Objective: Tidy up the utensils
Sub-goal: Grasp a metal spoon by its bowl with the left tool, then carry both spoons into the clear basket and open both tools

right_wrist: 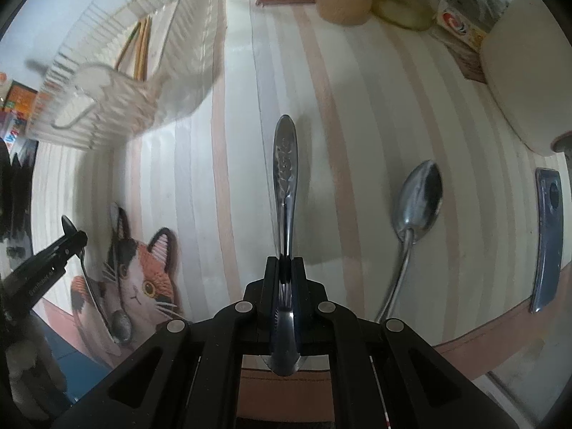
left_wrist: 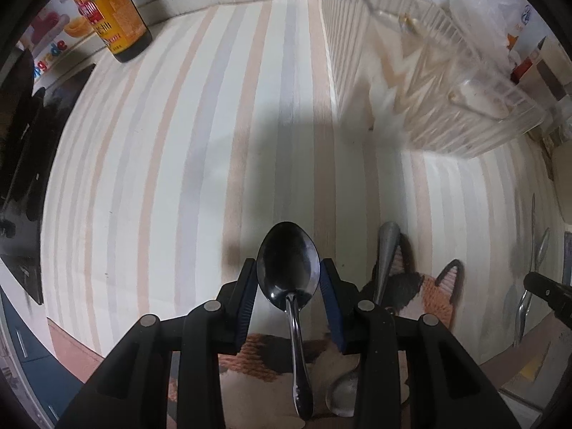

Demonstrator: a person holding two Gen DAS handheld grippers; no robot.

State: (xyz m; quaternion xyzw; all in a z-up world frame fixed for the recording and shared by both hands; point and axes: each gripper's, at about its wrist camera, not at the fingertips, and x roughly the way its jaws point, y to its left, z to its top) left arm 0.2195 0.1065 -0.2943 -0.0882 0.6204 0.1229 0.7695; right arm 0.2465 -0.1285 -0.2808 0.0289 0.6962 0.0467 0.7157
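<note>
While my left gripper (left_wrist: pixel 289 287) sits low over the striped tablecloth (left_wrist: pixel 200 164), its two fingers stand either side of a dark spoon (left_wrist: pixel 288 268), bowl forward and handle trailing back under the rig; I cannot tell whether the pads press on the bowl's edges or merely flank it. My right gripper (right_wrist: pixel 285 268) has its fingers pinched together on an engraved utensil handle (right_wrist: pixel 285 164), which points forward, away from me, above the cloth. Taking the clear ribbed organizer tray (right_wrist: pixel 118 82) as my landmark: the engraved handle is to its right, another spoon (right_wrist: pixel 416 207) lies on the cloth farther right of it, and the cat picture (right_wrist: pixel 143 275) printed on the cloth sits nearer to me than the tray, with a utensil (right_wrist: pixel 119 321) resting on it. A dark sauce bottle (left_wrist: pixel 114 10) stands well left of the tray.
</note>
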